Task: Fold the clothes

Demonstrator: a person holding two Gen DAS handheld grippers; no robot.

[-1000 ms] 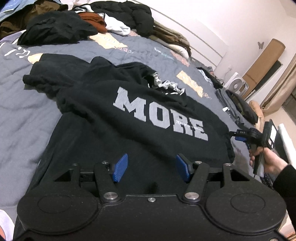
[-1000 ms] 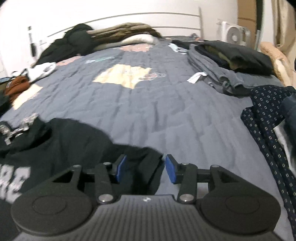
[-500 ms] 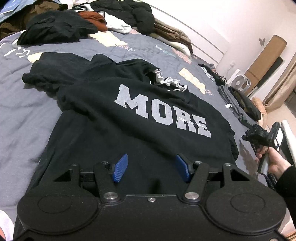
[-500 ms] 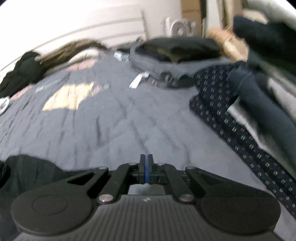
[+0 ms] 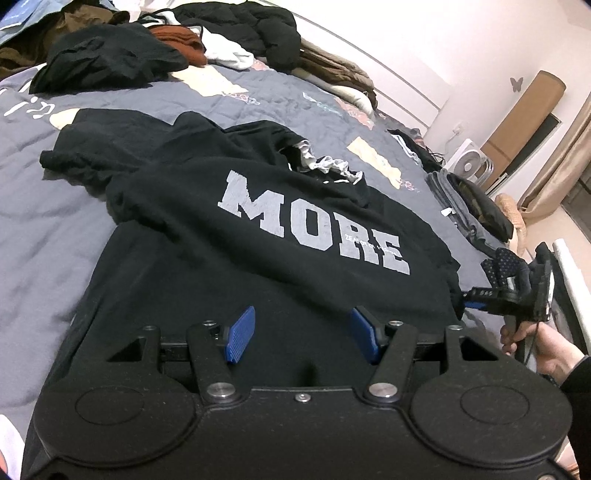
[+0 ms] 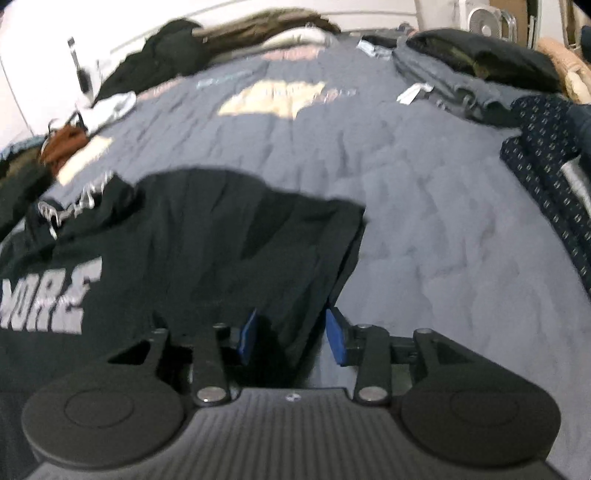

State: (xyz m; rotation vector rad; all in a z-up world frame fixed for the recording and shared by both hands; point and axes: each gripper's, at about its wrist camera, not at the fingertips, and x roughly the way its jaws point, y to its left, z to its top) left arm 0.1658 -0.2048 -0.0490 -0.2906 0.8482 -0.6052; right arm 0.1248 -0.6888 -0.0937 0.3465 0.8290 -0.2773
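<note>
Left wrist view: black T-shirt [image 5: 280, 258] w/ grey "MORE" print lies spread on the grey-blue quilt [image 5: 48, 221], filling the middle of the bed. One sleeve sticks out far-left; neck area w/ white-grey trim is bunched at the far side; upper part is folded/rumpled over the lower body.

Left gripper [image 5: 302, 334] hovers over the shirt's near hem, blue pads spread wide, nothing between them. At the right edge the right gripper [image 5: 480, 297] is at the shirt's right sleeve, held by a hand [image 5: 543, 349] in a dark cuff.

Right wrist view (blurry): right gripper [image 6: 291, 334] has its pads apart w/ a fold of the shirt's sleeve cloth [image 6: 295, 266] lying between them; pads don't look pressed on it, so released, not gripping. "MORE" lettering shows at the left, bare quilt to the right of the sleeve.

Further out: pile of dark clothes [image 5: 110, 61] far-left on the bed, rust-coloured garment [image 5: 181, 38] and white one [image 5: 225, 53] just beside it, black puffy jacket [image 5: 255, 26] further back, brown folded stuff along the headboard side. Far-right: folded grey and black items [image 6: 461, 74] stacked near the bed edge, navy dotted fabric [image 6: 546, 147] on the right. White fan [image 5: 471, 166] stands by the wall, tan curtain at right.
</note>
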